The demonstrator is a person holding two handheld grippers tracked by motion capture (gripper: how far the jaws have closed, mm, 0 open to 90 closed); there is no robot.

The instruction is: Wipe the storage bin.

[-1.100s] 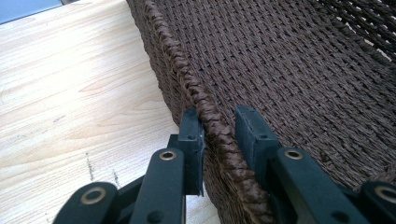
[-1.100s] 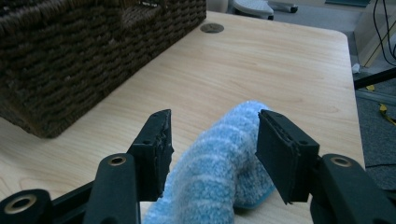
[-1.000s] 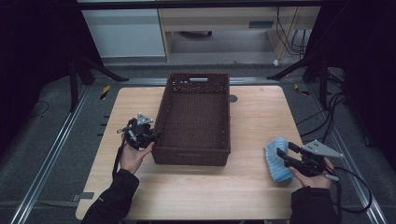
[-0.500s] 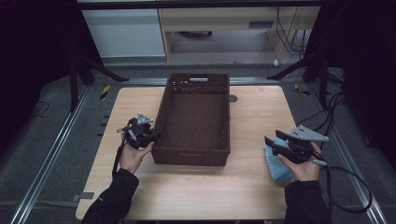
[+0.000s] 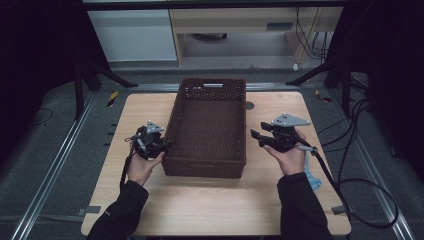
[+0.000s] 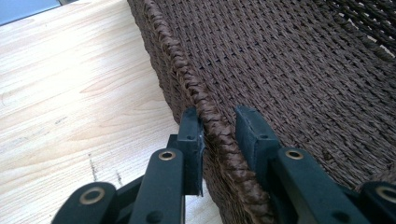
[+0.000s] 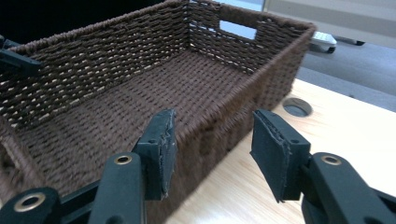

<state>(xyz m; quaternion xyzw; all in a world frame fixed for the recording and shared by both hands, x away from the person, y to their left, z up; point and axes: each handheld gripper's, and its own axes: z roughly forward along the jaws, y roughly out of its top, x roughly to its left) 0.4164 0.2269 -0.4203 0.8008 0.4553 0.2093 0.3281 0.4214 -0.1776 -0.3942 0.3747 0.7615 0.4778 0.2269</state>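
Left tool (image 5: pixel 165 145): clamping the braided rim of the basket's (image 5: pixel 210 125) left long wall, one jaw outside, one inside.
Basket: sitting mid-counter (image 5: pixel 200 200), empty, cut-out handle at its far end.
Right tool (image 5: pixel 254 136): hovering just beside the basket's right wall, jaws parted and gripping nothing, having just been closing.
Blue object (image 5: pixel 312 179): lying on the counter right of the basket, behind the right forearm.

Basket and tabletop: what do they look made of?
Basket: dark brown woven strands with a braided rim, matte; looks like paper cord or synthetic wicker, can't tell which. The left gripper is clamped on that rim. Tabletop: pale wood grain with fine streaks, smooth low sheen; could be solid wood or a wood-look laminate.
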